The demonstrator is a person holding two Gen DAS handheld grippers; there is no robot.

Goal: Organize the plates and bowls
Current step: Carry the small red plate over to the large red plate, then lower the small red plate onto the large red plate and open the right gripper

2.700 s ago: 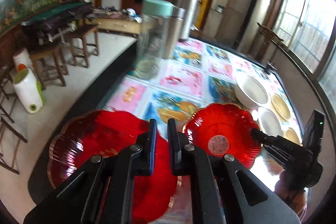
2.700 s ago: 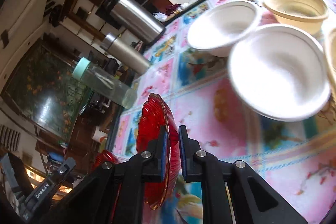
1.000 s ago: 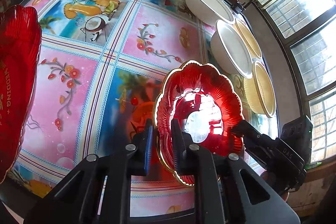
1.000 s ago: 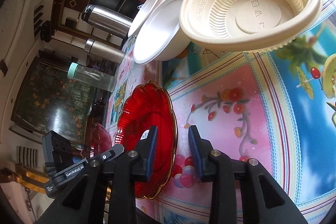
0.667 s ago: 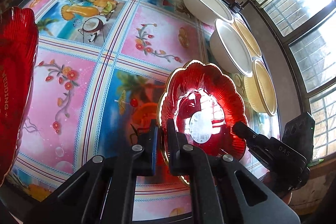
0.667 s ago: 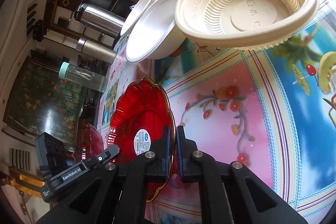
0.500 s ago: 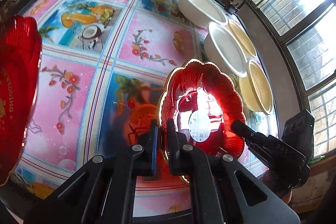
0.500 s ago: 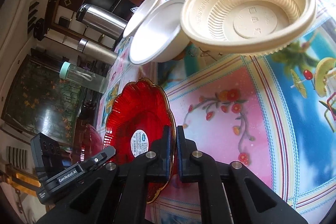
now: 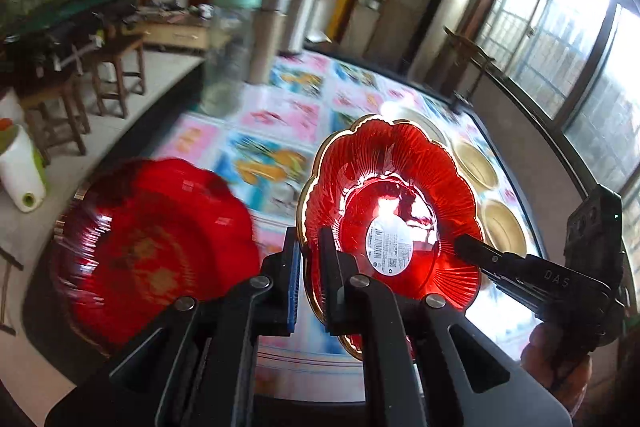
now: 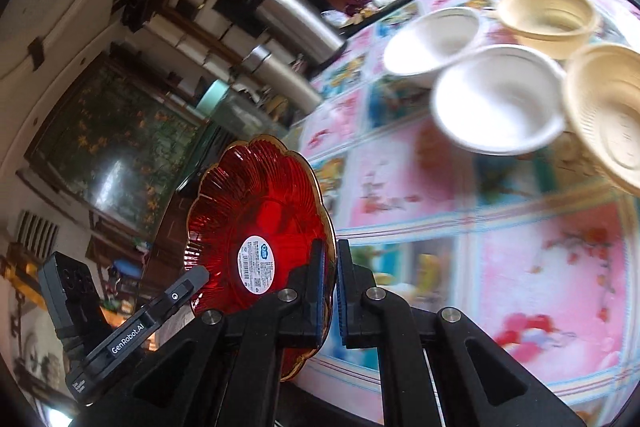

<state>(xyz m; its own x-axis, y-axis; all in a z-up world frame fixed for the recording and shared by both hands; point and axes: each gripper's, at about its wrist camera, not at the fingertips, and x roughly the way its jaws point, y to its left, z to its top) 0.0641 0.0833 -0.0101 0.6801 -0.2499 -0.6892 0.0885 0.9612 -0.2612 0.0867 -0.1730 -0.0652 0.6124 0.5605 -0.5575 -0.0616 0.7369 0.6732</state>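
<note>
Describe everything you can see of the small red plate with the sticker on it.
The small red plate looks like translucent red glass or plastic, ribbed, with a scalloped gold-edged rim and a white barcode sticker at its centre. It is off the table, tilted steeply. The left gripper pinches its rim on one side and the right gripper pinches the opposite side. Nothing else touches it.

Two close wrist fisheyes, facing forward, sharing red plate [image 9: 394,203]
</note>
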